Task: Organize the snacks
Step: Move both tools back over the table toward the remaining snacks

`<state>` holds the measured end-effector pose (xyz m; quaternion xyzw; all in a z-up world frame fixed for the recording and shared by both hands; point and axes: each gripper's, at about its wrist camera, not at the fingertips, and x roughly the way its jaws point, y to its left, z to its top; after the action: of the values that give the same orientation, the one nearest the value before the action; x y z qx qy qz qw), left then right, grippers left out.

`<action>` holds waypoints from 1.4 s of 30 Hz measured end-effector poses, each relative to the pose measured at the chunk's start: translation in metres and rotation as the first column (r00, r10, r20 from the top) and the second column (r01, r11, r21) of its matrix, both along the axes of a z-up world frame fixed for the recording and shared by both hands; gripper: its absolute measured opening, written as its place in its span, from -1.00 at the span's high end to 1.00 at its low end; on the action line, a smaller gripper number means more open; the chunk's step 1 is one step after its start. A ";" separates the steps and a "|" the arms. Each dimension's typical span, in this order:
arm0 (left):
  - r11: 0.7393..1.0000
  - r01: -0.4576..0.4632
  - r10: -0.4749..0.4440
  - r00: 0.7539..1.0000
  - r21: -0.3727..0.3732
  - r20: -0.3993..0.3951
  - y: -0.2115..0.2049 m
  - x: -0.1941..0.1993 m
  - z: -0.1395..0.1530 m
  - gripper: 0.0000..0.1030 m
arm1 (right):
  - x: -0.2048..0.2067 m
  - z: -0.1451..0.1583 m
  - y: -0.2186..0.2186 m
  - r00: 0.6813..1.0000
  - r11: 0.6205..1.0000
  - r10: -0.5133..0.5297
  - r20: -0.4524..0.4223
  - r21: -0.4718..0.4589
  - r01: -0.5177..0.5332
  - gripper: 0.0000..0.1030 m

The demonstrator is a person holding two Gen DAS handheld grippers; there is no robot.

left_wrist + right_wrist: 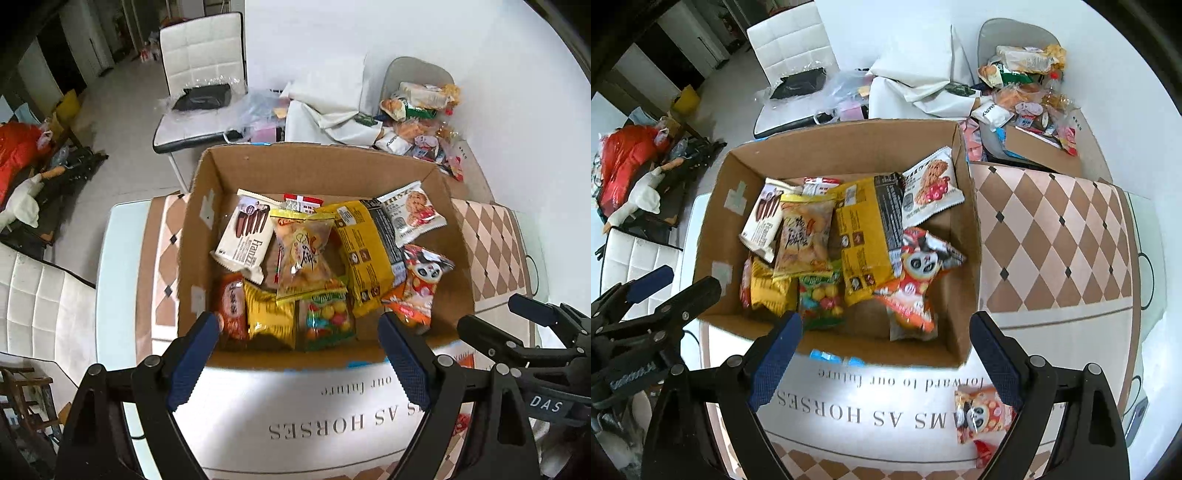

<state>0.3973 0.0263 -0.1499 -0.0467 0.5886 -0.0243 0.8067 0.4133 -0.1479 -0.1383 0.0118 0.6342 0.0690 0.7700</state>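
A: Tongs status?
B: I see the left gripper released, nothing between its jaws. The right gripper is likewise released and empty.
A: Snacks?
B: Most lie in the box. One panda packet rests on the table, near the box.

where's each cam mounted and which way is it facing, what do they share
Left wrist: on the left gripper, aimed steeply down into the open brown cardboard box of snack packets; its own blue-padded fingers stand open and empty, right gripper at the right edge.
Right wrist: on the right gripper, same downward aim from farther right; its fingers open and empty, left gripper at the left edge.
Shared: the box, the orange panda snack packet inside, the white quilted chair.
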 end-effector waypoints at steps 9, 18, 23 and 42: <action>0.997 -0.019 0.009 0.991 0.070 0.136 -0.004 -0.049 0.045 -0.71 | -0.054 0.042 -0.002 0.997 1.000 -0.004 0.082 0.029 0.002 -0.83; 0.998 -0.029 0.018 0.976 0.051 0.216 -0.009 -0.093 0.086 -0.71 | -0.107 0.096 -0.009 0.980 1.000 -0.012 0.200 0.030 0.006 -0.83; 0.998 -0.032 0.020 0.969 0.046 0.246 -0.010 -0.112 0.100 -0.71 | -0.130 0.118 -0.009 0.968 1.000 -0.012 0.250 0.030 0.005 -0.83; 0.990 0.058 -0.076 0.986 0.126 0.146 -0.077 -0.136 0.047 -0.71 | -0.180 0.051 -0.114 0.953 0.947 -0.301 0.046 0.134 0.293 -0.87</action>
<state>0.2610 -0.0510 -0.1029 0.0242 0.5277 -0.0192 0.8489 0.2337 -0.2619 -0.0877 0.1532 0.5940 -0.0075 0.7897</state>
